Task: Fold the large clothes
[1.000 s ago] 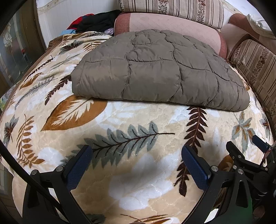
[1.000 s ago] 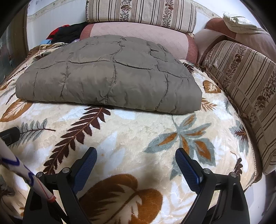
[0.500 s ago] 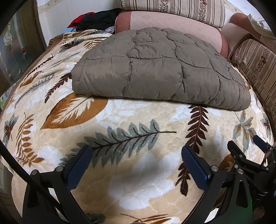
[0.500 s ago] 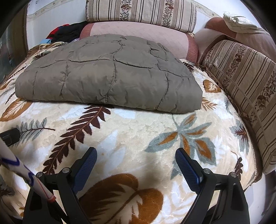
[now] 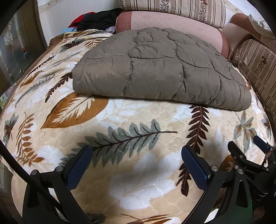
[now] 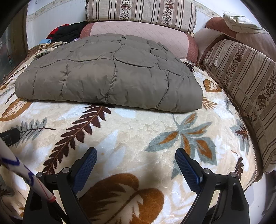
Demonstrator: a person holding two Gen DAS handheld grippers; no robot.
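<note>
Quilted jacket point(image 5: 160, 69) lies folded mid-frame on leaf blanket point(image 5: 134, 124), long axis left-right, ahead of us. Left gripper point(image 5: 136, 160) and right gripper point(image 6: 135, 160) both gape empty, seemingly equally near.

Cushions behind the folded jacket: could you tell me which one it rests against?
The plain pink quilted cushion; the striped floral cushions sit above and to the right.
</note>
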